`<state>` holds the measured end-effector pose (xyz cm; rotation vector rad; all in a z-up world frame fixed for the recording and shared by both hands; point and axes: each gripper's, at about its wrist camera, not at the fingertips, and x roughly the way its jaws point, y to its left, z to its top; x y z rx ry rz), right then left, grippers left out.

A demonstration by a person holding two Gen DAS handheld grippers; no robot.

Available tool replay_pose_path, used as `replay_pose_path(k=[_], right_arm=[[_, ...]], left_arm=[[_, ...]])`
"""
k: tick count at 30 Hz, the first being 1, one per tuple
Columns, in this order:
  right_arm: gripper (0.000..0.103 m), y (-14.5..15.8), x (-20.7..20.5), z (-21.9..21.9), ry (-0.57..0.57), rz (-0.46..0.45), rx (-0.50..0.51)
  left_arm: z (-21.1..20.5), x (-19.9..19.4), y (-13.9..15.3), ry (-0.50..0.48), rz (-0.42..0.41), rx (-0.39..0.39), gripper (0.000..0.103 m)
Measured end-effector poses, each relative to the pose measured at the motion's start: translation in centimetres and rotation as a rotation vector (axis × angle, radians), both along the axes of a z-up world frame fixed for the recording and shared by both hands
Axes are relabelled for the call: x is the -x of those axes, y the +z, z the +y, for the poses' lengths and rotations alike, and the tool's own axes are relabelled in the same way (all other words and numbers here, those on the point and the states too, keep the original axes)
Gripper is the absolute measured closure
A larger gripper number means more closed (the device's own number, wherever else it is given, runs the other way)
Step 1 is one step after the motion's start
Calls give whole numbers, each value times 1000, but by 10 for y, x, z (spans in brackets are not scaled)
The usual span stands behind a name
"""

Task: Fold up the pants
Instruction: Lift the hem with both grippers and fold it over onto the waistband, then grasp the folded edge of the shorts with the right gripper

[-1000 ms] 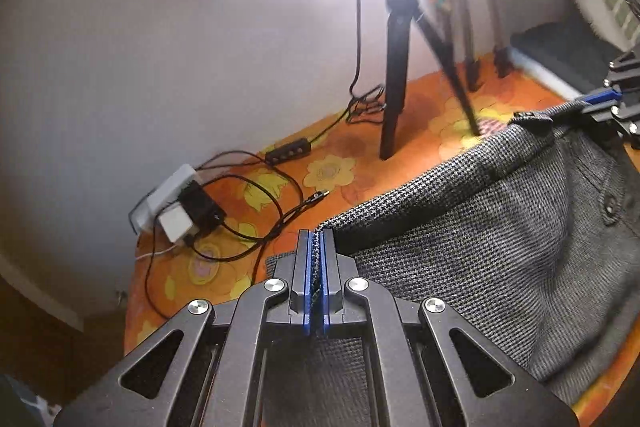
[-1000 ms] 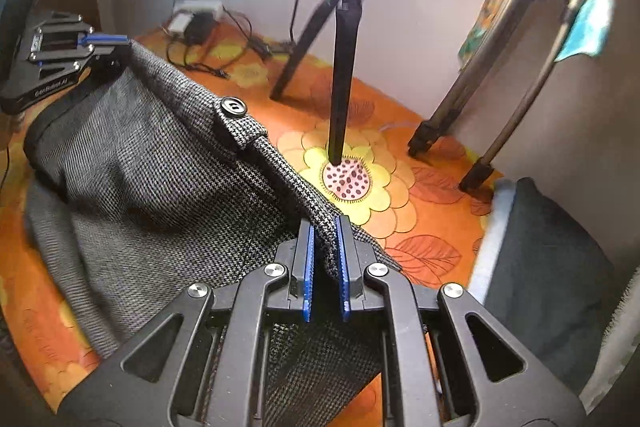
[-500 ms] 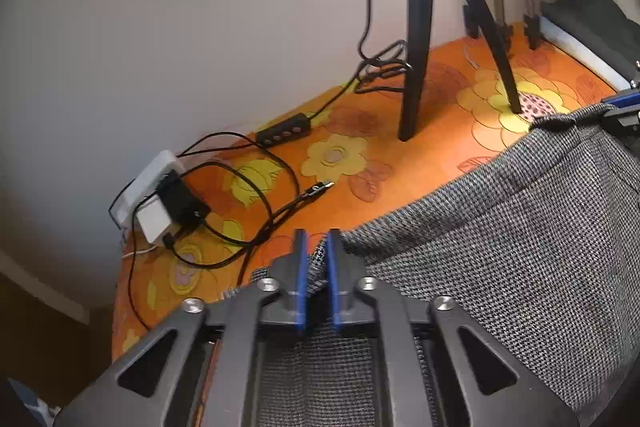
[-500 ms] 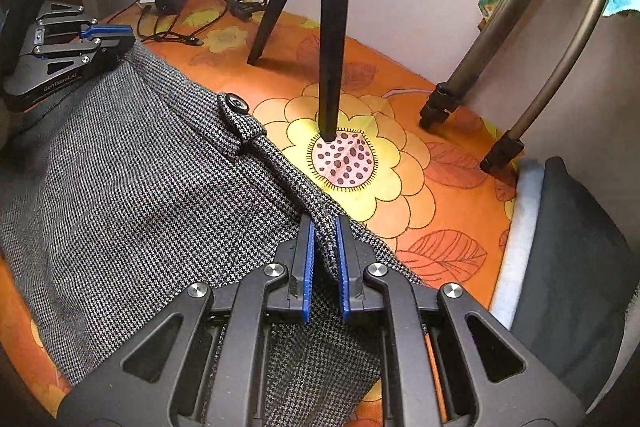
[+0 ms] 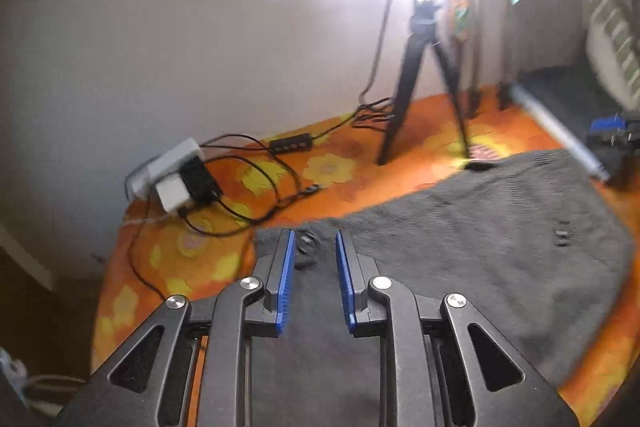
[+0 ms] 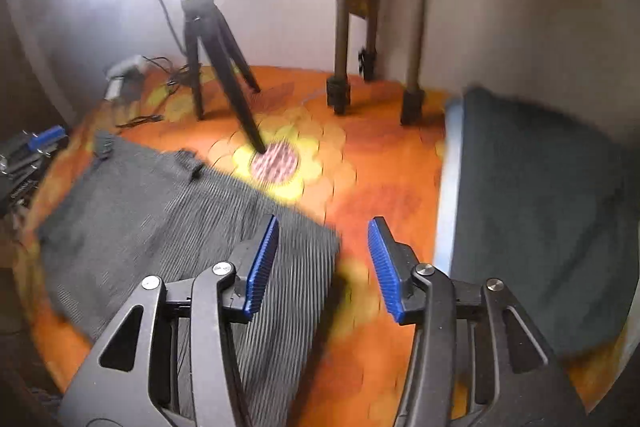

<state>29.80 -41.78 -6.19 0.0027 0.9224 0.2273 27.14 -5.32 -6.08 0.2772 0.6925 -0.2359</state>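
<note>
**Pants flat on the flowered cloth, both tongs spread**

An orange cloth point(image 6: 372, 183) printed with yellow flowers covers the surface, which meets a pale wall point(image 5: 160, 47) beyond both tongs. A strong glare washes out the upper wall. A black tripod point(image 6: 216, 59) stands ahead of the right tongs, one foot on a large flower; thicker brown tripod legs point(image 6: 340, 27) stand further right. Ahead and left of the left tongs lie a white power strip point(image 5: 164, 163) with plugs and tangled black cables point(image 5: 248, 187). A dark cushion point(image 6: 540, 219) with a pale edge lies right of the right tongs.

The grey pants point(image 5: 480, 247) lie flat on the cloth, their waist edge running across from the left tongs toward the right tongs; the legs trail back under the cameras, out of sight. Both views are motion-blurred.

The left tongs point(image 5: 315, 251) are spread, empty, above the near corner of the waist. The right tongs point(image 6: 322, 239) are spread wide, empty, straddling the fabric's right edge.
</note>
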Motion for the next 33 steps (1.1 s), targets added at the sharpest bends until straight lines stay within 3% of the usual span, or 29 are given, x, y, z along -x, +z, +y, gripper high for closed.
replay_pose_path(k=[3,7,10,13,22,26,29,33], right_arm=[[44,-5,38,-11,-9,27,-38],[43,-28,89,-14,-20,117,-114],[43,-42,111,-11,-45,165,-148],[43,-50,126,-13,-98,194,-192],[41,-64,139,-20,-216,274,-398],[41,-69,141,-11,-219,291,-445],[41,-70,138,-3,-208,299,-456],[41,-73,134,-5,-228,303,-467]], left_arm=[[-7,29,0,-18,13,47,77],[-19,63,-8,-51,56,98,77],[-26,83,-16,-68,64,80,77],[-16,98,-21,-43,97,112,77],[28,108,-63,91,211,133,77],[28,104,-89,122,244,45,77],[28,106,-96,119,233,18,77],[25,111,-84,135,184,1,77]])
